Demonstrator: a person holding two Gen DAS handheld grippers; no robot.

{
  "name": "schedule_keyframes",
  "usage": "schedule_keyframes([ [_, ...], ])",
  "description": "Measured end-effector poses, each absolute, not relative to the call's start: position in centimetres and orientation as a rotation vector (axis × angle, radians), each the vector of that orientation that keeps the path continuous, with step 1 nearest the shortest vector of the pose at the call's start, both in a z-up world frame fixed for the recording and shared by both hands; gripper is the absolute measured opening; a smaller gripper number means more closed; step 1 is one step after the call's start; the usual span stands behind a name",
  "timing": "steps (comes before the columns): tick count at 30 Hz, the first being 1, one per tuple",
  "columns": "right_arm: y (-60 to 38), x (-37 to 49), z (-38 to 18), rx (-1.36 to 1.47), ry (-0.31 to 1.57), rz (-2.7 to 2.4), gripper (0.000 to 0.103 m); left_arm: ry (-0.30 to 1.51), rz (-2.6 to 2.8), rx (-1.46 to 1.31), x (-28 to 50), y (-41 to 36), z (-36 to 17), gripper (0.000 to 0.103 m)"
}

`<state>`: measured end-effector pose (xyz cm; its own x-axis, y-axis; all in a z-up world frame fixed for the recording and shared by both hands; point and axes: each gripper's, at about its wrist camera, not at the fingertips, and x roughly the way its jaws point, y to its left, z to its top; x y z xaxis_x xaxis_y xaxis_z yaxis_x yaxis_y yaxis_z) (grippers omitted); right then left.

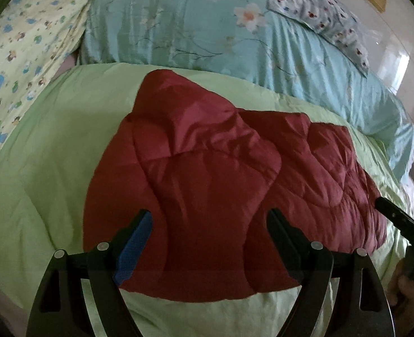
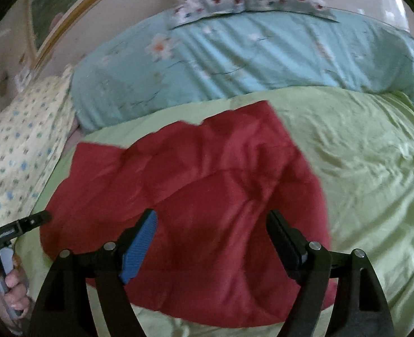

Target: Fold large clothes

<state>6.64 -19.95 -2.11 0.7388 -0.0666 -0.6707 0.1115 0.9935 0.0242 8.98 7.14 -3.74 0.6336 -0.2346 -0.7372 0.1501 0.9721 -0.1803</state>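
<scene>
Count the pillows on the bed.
2: a yellow-patterned pillow at the bed's left side, and a pale blue dotted pillow on the turquoise quilt. Others may be hidden.

The red quilted garment [image 1: 195, 185] was padded cloth with a faint satin sheen, lying on a smooth, slightly glossy green sheet [image 1: 52, 154]. Behind the garment, the floral blue duvet [image 1: 195, 28] looked silky (creased in fine ridges). The left gripper [image 1: 208, 238] was matt black plastic with one textured blue pad.

Quilted garment [image 1: 207, 185] lies on sheet [image 1: 52, 168], mid-bed. Duvet [image 1: 201, 28] behind it w/ small pillow [image 1: 316, 8] on top – second pillow [image 1: 24, 45] to left. Both grippers [image 1: 209, 241] [image 2: 211, 241] over garment's near edge.
</scene>
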Motion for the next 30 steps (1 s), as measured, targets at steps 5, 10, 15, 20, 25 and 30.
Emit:
schedule_keyframes([
  [5, -18.1, 7.1, -2.9, 0.034, 0.777, -0.060, 0.082, 0.842, -0.246, -0.057, 8.5, 6.3, -3.7, 0.084],
  [10, -17.2, 7.4, -3.6, 0.011, 0.810, -0.049, 0.082, 0.849, -0.267, -0.028, 8.4, 5.9, -4.3, 0.084],
  [15, -16.3, 7.8, -4.3, -0.012, 0.838, -0.041, 0.082, 0.867, -0.267, 0.002, 8.6, 5.2, -5.1, 0.084],
  [20, -15.3, 8.6, -5.1, -0.055, 0.873, -0.041, 0.086, 0.884, -0.221, 0.082, 9.2, 4.2, -6.3, 0.090],
  [25, -14.6, 9.9, -5.9, -0.125, 0.901, -0.047, 0.091, 0.906, -0.217, 0.097, 10.5, 3.9, -7.2, 0.095],
  [30, -15.5, 12.3, -6.6, -0.121, 0.960, -0.055, 0.091, 0.928, -0.227, 0.050, 12.8, 4.4, -7.8, 0.095],
])
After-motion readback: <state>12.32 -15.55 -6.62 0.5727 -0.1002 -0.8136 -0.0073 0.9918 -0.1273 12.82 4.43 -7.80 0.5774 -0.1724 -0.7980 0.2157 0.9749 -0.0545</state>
